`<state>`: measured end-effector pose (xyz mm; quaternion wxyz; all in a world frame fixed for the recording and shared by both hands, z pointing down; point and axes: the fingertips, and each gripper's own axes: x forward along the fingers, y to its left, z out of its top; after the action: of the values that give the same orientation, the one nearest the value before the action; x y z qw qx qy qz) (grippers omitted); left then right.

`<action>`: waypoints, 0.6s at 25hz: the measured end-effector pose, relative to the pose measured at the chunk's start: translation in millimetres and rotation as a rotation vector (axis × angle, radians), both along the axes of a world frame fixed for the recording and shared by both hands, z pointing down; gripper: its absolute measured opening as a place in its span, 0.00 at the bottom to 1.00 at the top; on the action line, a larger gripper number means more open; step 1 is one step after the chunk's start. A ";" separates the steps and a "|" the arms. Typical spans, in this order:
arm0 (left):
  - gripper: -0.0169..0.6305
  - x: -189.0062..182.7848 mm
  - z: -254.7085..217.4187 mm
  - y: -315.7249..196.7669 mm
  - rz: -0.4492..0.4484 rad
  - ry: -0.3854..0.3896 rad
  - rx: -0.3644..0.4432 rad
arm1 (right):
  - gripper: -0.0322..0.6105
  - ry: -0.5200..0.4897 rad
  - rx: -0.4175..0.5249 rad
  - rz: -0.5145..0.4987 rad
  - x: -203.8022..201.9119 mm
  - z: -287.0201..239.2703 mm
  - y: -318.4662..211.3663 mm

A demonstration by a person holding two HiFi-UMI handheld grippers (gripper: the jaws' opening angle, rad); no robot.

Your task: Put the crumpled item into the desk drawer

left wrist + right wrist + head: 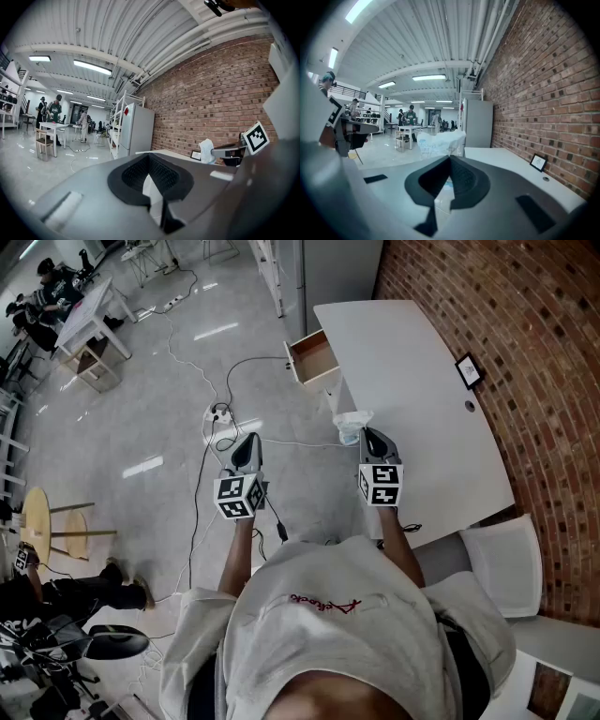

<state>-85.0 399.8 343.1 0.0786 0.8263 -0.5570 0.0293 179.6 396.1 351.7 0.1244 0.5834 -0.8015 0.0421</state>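
Observation:
The crumpled item [351, 426] is a wad of clear and white plastic. My right gripper [367, 434] is shut on it, over the near left edge of the white desk [412, 399]. In the right gripper view the wad [439, 142] sticks up beyond the closed jaws. The desk drawer [314, 354] stands pulled out at the desk's far left corner, and its wooden inside shows nothing in it. My left gripper [249, 442] hangs over the floor to the left of the desk, shut with nothing in it. From the left gripper view the wad [206, 151] shows at the right.
A small picture frame [469, 370] and a cable hole [470, 406] are on the desk near the brick wall. A power strip [217, 414] and cables lie on the floor by the left gripper. A white chair [502, 559] stands at the near right. People sit at a far table [84, 315].

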 end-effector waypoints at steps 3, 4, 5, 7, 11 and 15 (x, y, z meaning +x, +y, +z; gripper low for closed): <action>0.04 -0.8 1.5 2.5 0.003 0.002 -0.002 | 0.07 0.002 0.002 -0.002 -4.1 0.0 2.0; 0.04 -1.3 1.6 2.3 0.004 0.003 -0.003 | 0.07 0.002 0.003 -0.002 -5.1 -0.3 1.7; 0.04 -1.9 1.5 1.8 0.005 0.003 -0.003 | 0.07 0.000 0.004 0.000 -6.1 -0.9 1.3; 0.04 -4.6 0.7 0.5 0.008 0.004 -0.003 | 0.07 -0.004 0.007 0.004 -9.0 -2.3 0.6; 0.04 -13.3 -1.1 -3.0 0.013 0.005 0.000 | 0.07 -0.003 0.014 0.010 -18.1 -5.3 -2.4; 0.04 -20.1 -1.2 -6.8 0.025 0.001 0.002 | 0.07 0.002 0.015 0.015 -27.4 -6.2 -5.1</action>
<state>-105.2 393.0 341.9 0.0777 0.8333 -0.5465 0.0296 152.2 391.0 345.5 0.1205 0.5904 -0.7972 0.0365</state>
